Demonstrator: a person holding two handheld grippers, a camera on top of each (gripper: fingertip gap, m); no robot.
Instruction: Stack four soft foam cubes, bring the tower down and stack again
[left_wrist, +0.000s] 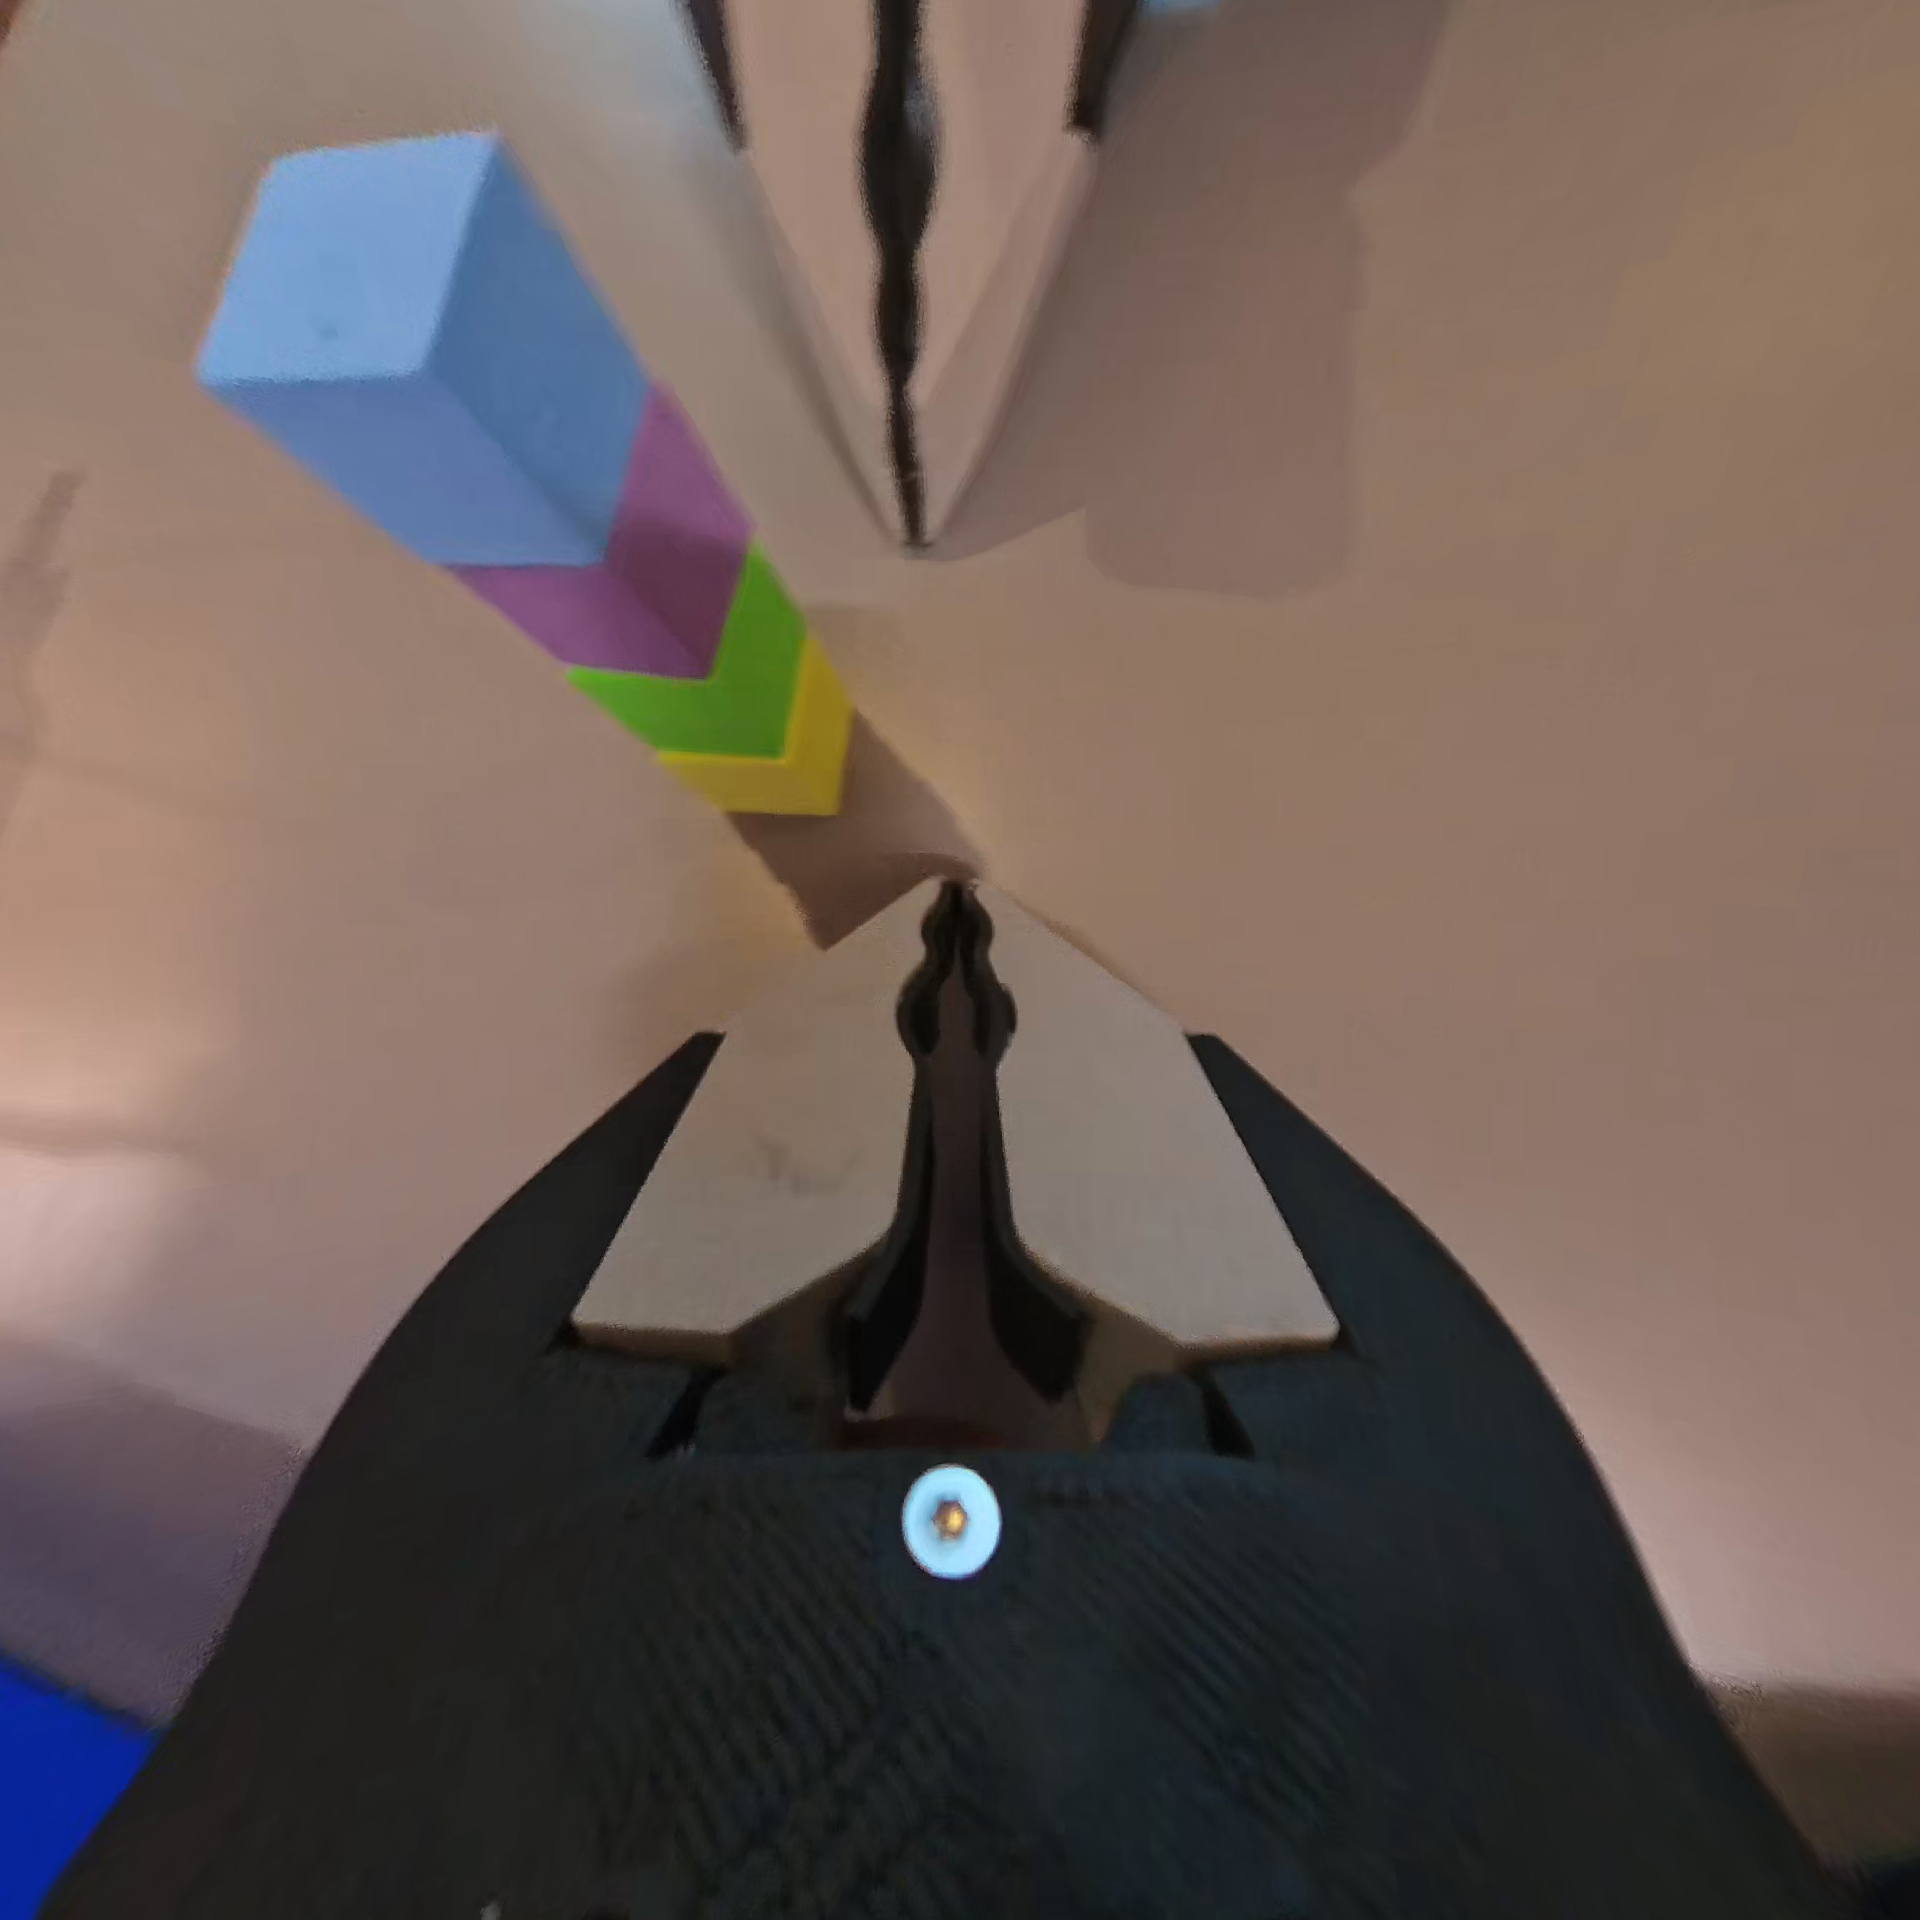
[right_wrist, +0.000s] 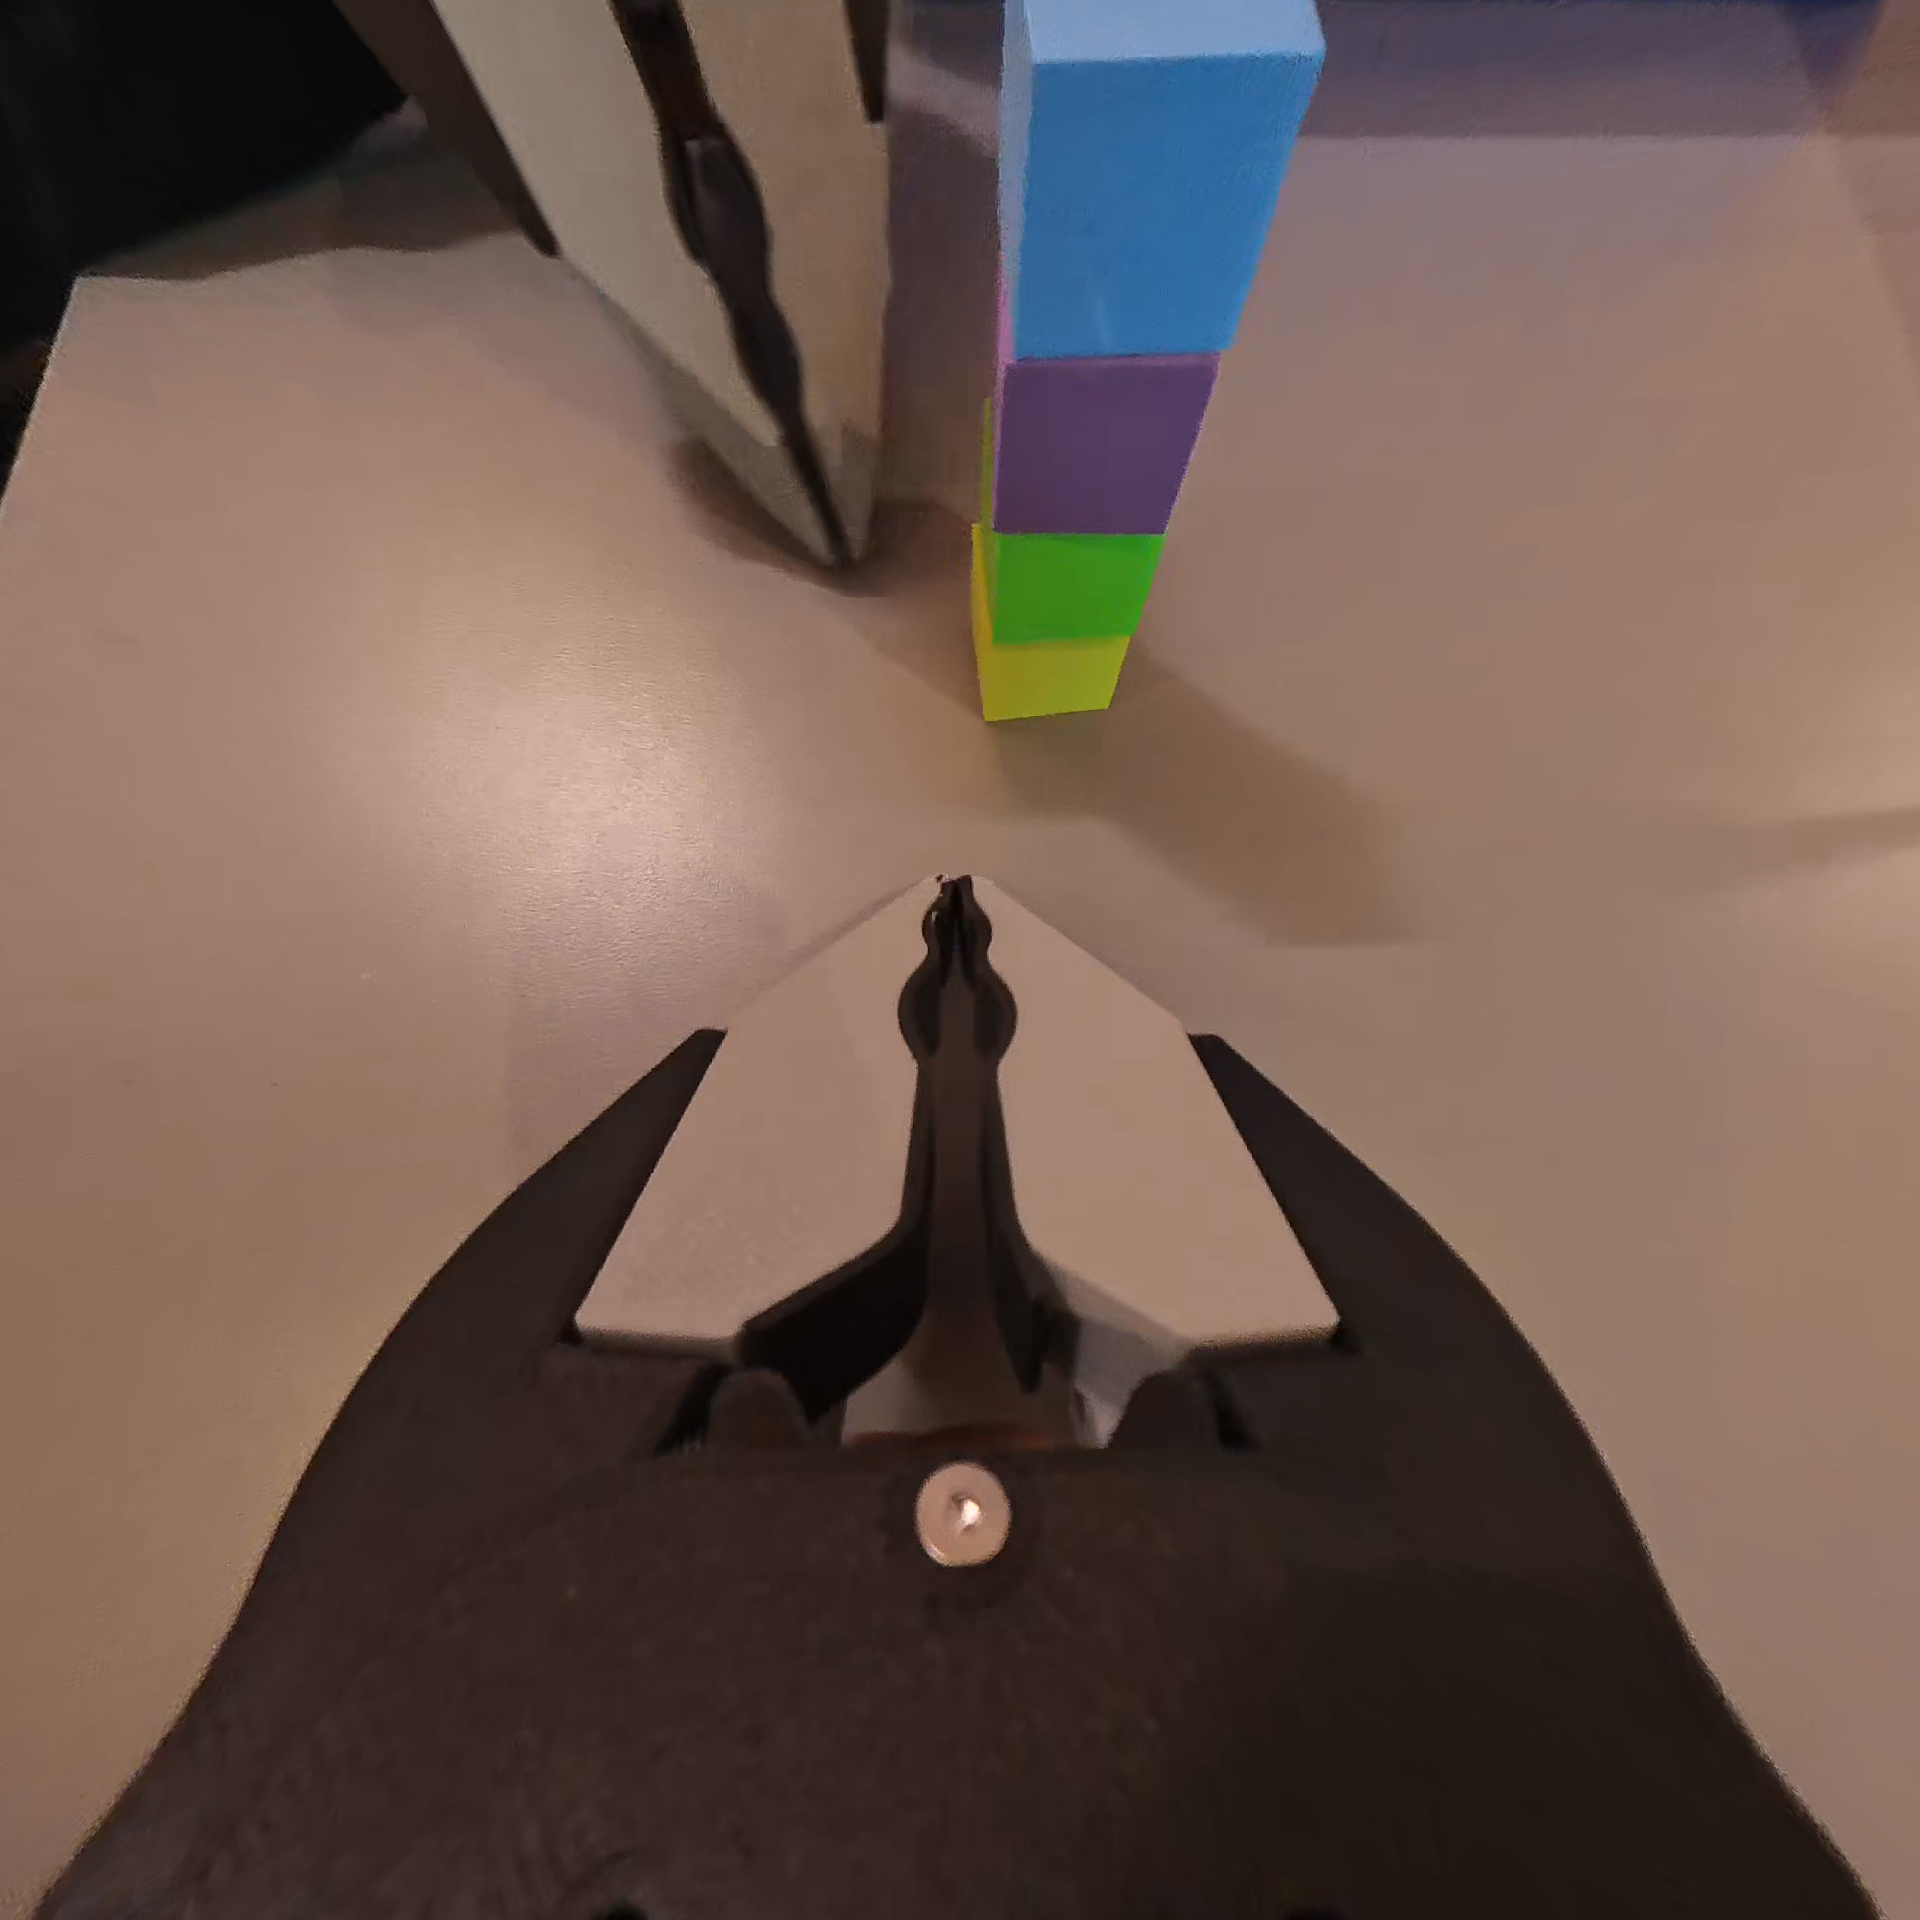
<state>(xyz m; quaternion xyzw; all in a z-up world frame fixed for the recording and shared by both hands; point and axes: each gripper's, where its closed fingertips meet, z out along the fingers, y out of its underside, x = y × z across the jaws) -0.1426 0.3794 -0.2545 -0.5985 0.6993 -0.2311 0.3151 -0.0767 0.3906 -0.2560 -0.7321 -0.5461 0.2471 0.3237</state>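
In the left wrist view, the left claw (left_wrist: 954, 896) is seen pinched fully together with nothing held, hovering over the beige table (left_wrist: 1455, 831), while a four-cube tower is stood just ahead to the left: blue cube (left_wrist: 416, 343) on top, then purple cube (left_wrist: 644, 561), green cube (left_wrist: 727, 675) and yellow cube (left_wrist: 774, 769) at the bottom, with the right claw (left_wrist: 914, 535) spotted beyond it, also closed up and empty. In the right wrist view, the right claw (right_wrist: 956, 888) is likewise shown closed tight on nothing, and the same tower (blue cube (right_wrist: 1143, 187), purple cube (right_wrist: 1091, 447), green cube (right_wrist: 1070, 587), yellow cube (right_wrist: 1049, 675)) is seen upright on the table (right_wrist: 416, 727), a bit staggered, with the closed left claw (right_wrist: 840, 551) tipped down just beside its base, touching no cube.
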